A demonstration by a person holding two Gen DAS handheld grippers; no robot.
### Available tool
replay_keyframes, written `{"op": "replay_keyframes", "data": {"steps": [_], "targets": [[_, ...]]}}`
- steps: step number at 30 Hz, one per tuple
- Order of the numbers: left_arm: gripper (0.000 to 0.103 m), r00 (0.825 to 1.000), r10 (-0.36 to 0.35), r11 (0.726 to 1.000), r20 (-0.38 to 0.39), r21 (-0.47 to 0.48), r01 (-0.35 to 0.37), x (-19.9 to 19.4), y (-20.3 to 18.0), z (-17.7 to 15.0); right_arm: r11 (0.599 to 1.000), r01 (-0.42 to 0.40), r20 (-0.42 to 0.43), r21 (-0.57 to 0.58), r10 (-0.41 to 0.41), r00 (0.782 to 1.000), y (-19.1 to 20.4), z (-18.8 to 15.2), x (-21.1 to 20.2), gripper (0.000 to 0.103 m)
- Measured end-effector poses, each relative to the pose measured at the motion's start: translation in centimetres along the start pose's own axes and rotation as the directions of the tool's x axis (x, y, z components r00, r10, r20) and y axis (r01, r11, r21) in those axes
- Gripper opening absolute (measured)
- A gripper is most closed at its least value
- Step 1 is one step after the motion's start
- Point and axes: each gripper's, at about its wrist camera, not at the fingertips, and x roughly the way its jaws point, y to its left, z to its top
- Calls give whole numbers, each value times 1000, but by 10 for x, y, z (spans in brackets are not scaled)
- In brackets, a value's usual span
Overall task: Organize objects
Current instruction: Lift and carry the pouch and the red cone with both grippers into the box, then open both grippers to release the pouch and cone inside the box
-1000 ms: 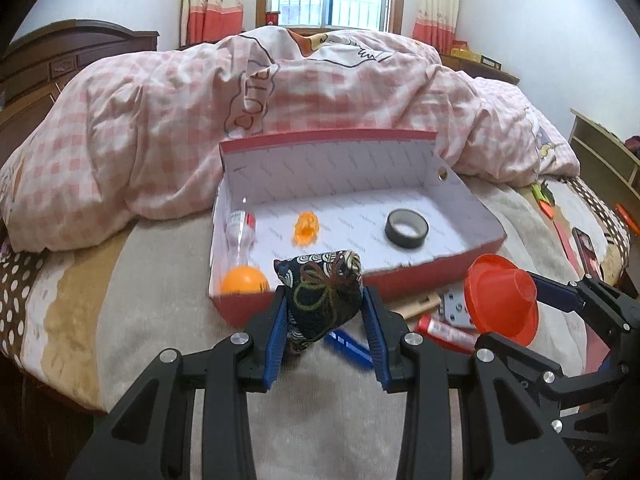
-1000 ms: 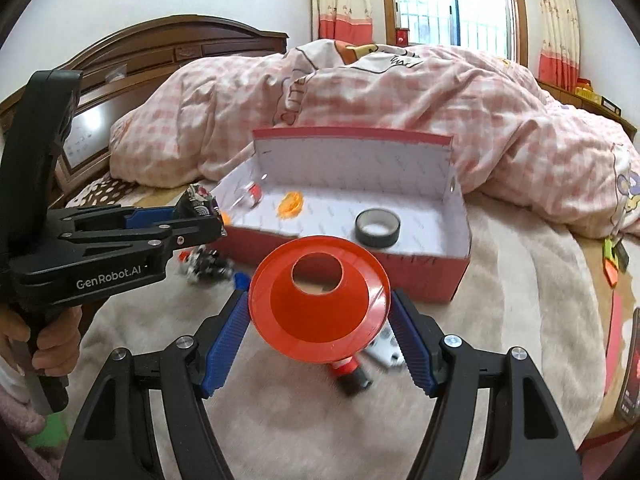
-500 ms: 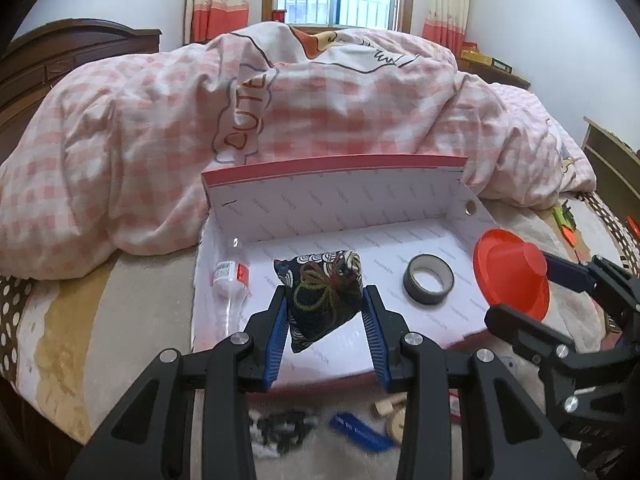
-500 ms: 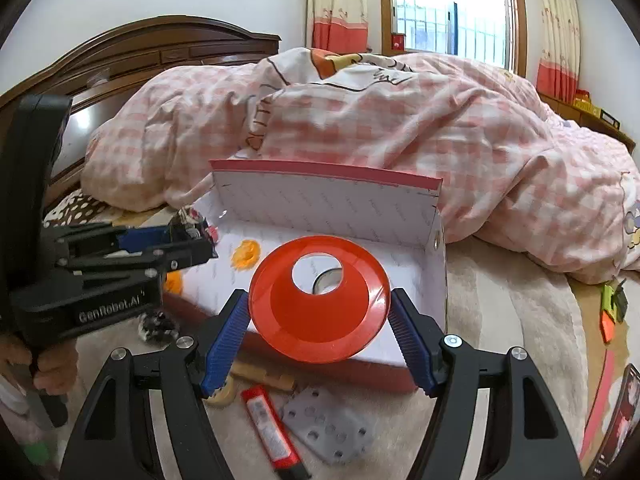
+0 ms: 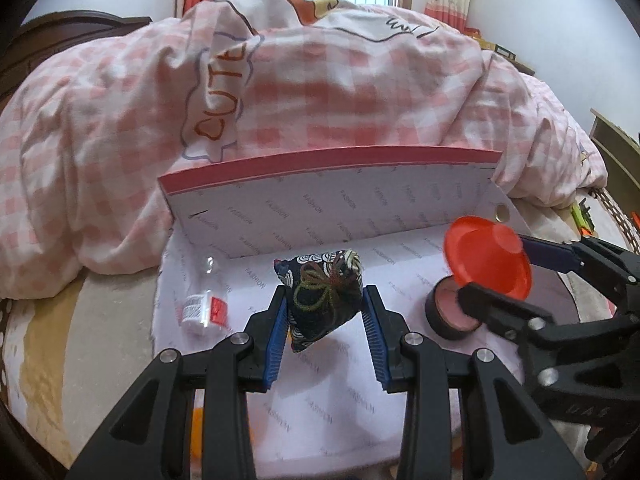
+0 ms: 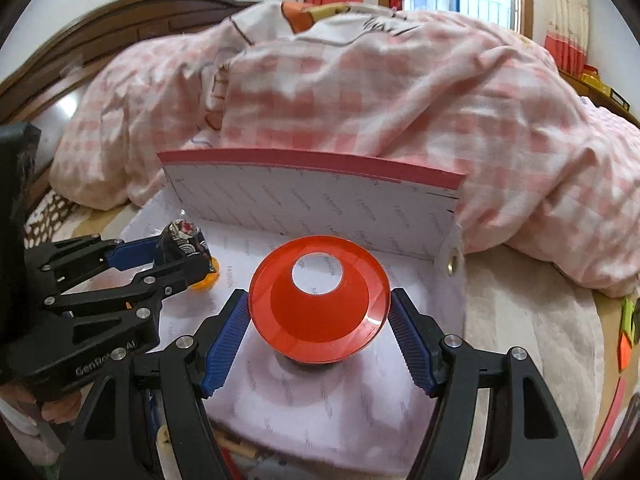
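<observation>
my left gripper (image 5: pixel 325 330) is clamped on the dark patterned beanbag (image 5: pixel 322 296), its blue pads pressing the bag's two sides, and the bag hangs above the white floor of the open box (image 5: pixel 332 208) rather than resting on it. the box is a pink-edged carton with a printed white lining, sitting on the bed with its tall back wall toward the heaped pink checked quilt (image 5: pixel 320 92).

my right gripper (image 6: pixel 318 330) holds the orange funnel (image 6: pixel 319 304) by its wide rim, one pad on each side, jaws spread wide to fit it. the funnel's mouth faces my camera and i can see the box lining through its round hole. it is also over the inside of the box, toward the right end (in the left view it sits just above the roll of black tape (image 5: pixel 450 314), partly covering it, and whether they touch i cannot tell).

lying on the box floor at the left is a small clear bottle (image 5: pixel 202 306) with a red and white label. an orange ball (image 6: pixel 208 278) peeks out behind my left gripper in the right view. a few small items lie on the blanket before the box's near edge, too hidden to name.
</observation>
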Motion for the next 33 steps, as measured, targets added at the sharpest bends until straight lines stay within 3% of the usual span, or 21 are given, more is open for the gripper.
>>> {"op": "replay_keyframes", "data": {"steps": [11, 19, 23, 33], "targets": [[38, 998, 47, 998, -47, -50, -49, 27, 10, 11, 999, 35, -74, -13, -36, 997, 4, 16, 34, 72], [42, 996, 45, 997, -76, -60, -50, 33, 9, 10, 997, 65, -49, -31, -66, 997, 5, 13, 34, 72], [43, 997, 41, 997, -64, -70, -46, 29, 9, 10, 998, 62, -30, -3, -62, 998, 0, 14, 30, 79], [44, 998, 31, 997, -60, -62, -34, 13, 3, 5, 998, 14, 2, 61, -14, 1000, -3, 8, 7, 80]]}}
